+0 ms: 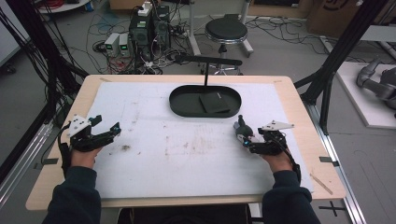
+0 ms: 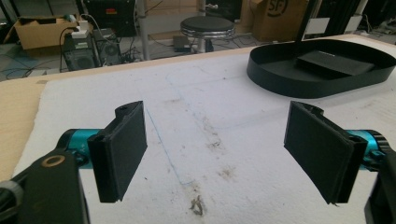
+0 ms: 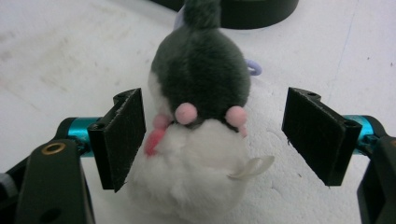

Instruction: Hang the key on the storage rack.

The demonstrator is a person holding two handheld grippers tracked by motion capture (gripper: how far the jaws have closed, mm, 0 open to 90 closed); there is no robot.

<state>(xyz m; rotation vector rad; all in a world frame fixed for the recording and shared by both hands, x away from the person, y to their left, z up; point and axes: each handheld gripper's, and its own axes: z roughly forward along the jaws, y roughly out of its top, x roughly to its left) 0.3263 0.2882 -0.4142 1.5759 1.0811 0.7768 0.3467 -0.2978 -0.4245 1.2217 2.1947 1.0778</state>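
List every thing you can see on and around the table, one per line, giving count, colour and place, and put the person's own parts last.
plush toy: one, dark grey and white with pink spots, on the white mat between the open right jaws
tray: one, black, oval, far middle of the mat
flat pad: one, black, lying in the tray
mat: one, white, stained, covering the table
table: one, light wood, under the mat
stool: one, black seat, on the floor beyond the table
left tongs: one, black, open, near left of the mat
right tongs: one, black, open around the toy
sleeves: two, dark, bottom edge
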